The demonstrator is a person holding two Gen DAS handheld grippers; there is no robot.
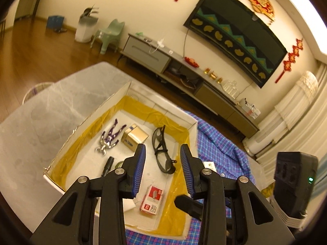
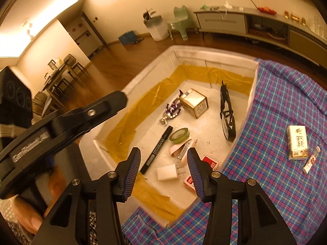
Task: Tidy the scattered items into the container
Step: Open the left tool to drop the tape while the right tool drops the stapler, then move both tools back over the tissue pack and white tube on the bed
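A white box [image 2: 143,75] lined with yellow film holds a figurine [image 2: 172,110], a gold tin [image 2: 195,103], black glasses [image 2: 226,116], a marker [image 2: 157,149], a green tape roll [image 2: 179,135], a pink stapler [image 2: 181,149], a white charger [image 2: 168,172] and a red packet [image 2: 210,164]. Above the box's near end my right gripper [image 2: 163,153] is open and holds nothing. My left gripper [image 1: 163,149] hovers open over the glasses [image 1: 162,151] and the red packet [image 1: 152,201], also with nothing in it. Outside the box, a white carton [image 2: 297,141] and a small tube [image 2: 310,160] lie on the plaid cloth.
The blue plaid cloth [image 2: 276,112] covers the surface to the right of the box. The left tool's black body [image 2: 61,126] crosses the left of the right wrist view, with a hand [image 2: 30,220] below it. A TV cabinet [image 1: 184,67] and wooden floor lie beyond.
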